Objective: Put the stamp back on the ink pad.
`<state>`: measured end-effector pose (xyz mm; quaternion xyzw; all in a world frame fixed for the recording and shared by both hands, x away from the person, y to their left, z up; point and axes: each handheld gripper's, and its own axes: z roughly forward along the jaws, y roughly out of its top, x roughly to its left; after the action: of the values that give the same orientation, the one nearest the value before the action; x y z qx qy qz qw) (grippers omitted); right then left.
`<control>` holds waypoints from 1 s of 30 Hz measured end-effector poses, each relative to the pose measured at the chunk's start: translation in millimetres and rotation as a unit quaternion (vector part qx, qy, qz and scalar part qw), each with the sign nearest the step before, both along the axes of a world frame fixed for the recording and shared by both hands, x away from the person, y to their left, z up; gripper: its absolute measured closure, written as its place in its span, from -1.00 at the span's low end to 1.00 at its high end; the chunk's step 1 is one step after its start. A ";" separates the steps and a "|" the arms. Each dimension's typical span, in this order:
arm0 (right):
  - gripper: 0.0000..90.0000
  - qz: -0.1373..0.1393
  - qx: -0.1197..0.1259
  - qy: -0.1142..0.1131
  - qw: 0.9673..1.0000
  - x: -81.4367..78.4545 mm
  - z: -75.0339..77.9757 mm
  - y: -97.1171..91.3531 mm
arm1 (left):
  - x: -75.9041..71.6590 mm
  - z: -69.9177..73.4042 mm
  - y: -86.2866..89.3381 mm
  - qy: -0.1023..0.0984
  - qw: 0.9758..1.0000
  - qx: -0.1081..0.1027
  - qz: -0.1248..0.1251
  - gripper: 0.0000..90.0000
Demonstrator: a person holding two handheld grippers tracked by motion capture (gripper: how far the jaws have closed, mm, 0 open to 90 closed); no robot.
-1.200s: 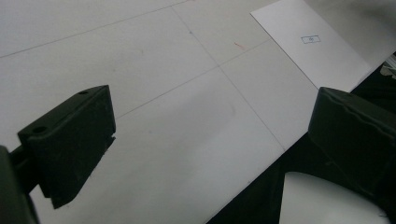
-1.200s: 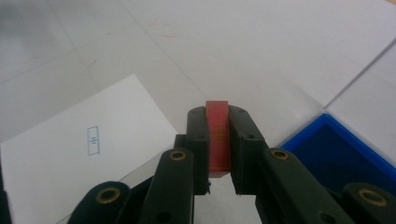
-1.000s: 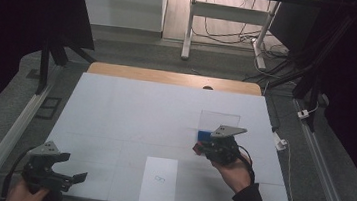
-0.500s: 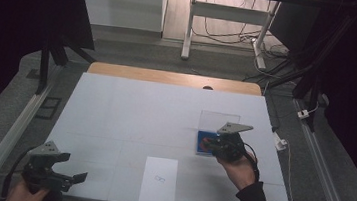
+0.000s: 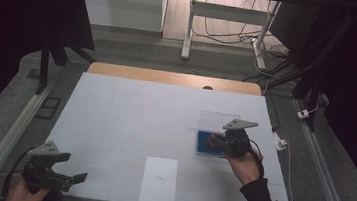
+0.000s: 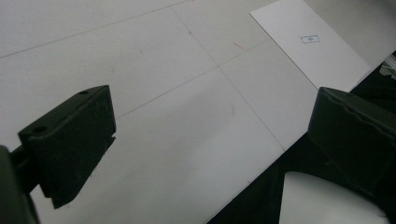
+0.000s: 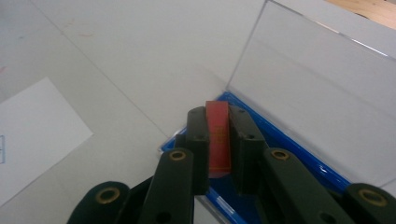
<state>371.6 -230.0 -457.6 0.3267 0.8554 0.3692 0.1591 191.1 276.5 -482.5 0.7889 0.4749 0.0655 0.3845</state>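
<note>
Red block (image 7: pixel 218 136) over blue tray (image 7: pixel 285 154)

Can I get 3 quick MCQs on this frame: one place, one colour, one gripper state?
1. Where does the white paper sheet lie?
A. near table edge, centre
B. far edge
C. inside the box

2. What colour is the piece between the right gripper's jaws?
A. green
B. red
C. yellow

3. How is the left gripper set?
A. shut on the sheet
B. open, holding nothing
C. shut on the box

Answers: 1 A, the high view puts it at the near edge. 2 B, red in the right gripper view, over the blue-floored clear box. 3 B, jaws wide apart over bare table.
</note>
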 end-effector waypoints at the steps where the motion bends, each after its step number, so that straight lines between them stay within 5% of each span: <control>1: 0.77 -0.002 0.001 0.000 1.000 1.3 -0.6 -1.0 | 0.0 0.0 0.0 0.000 1.000 0.000 0.000 -0.97; 14: 0.77 -0.036 -0.017 0.002 0.999 15.9 -10.9 -11.3 | 0.0 0.0 -0.1 0.000 1.000 0.001 -0.001 -0.97; 30: 0.77 -0.037 -0.051 0.021 0.998 22.9 -25.2 -6.9 | 0.2 0.0 -0.3 0.000 1.000 0.002 -0.001 -0.97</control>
<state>394.5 -236.9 -482.8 0.3577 0.8636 0.3116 0.1709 191.4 276.2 -482.5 0.7900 0.4741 0.0657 0.3832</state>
